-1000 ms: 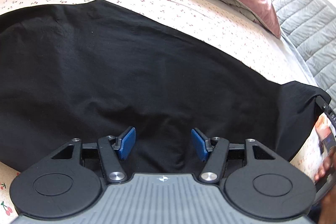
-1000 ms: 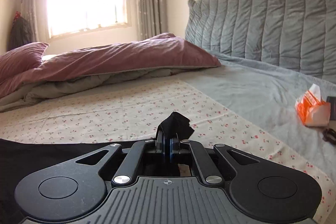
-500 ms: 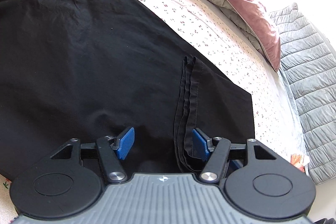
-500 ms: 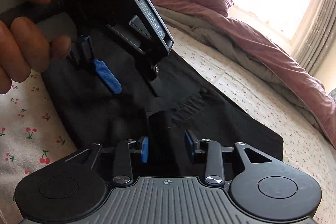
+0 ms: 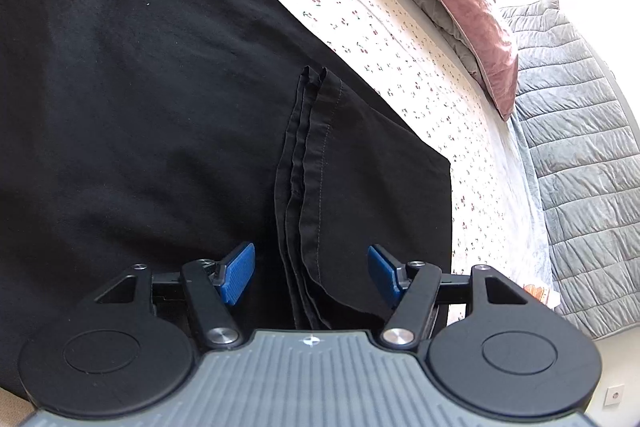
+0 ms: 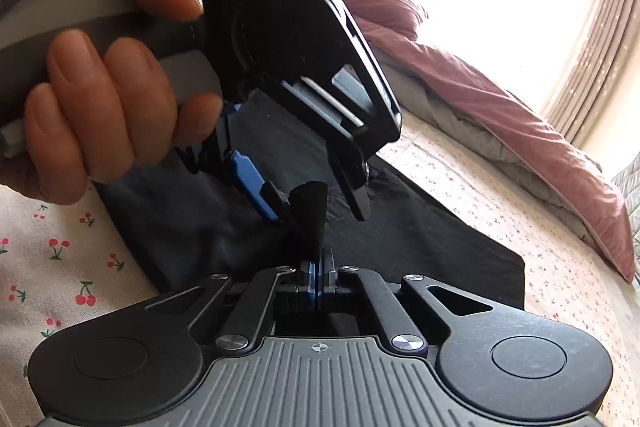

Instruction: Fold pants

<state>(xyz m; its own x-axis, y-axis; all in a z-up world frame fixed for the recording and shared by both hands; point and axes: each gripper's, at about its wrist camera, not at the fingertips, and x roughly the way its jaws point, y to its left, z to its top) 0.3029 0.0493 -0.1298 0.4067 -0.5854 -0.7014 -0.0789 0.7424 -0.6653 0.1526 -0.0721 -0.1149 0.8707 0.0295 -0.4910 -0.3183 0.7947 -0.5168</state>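
Currently — right gripper (image 6: 318,277) clamped on pants (image 5: 140,107) fold | left gripper (image 5: 310,273) wide — hem edges between jaws, unpinched.

Home bedroom: bed w/ cherry-print sheet (image 5: 400,39), padded headboard (image 5: 580,147), curtained window (image 6: 500,7).

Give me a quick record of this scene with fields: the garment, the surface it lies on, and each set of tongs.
garment: black fabric pants, folded over, hems on top
surface: cherry-print white bedsheet
left tongs: open, above the hem edge, gripping nothing
right tongs: shut on a pinch of pants
background: mauve quilted duvet
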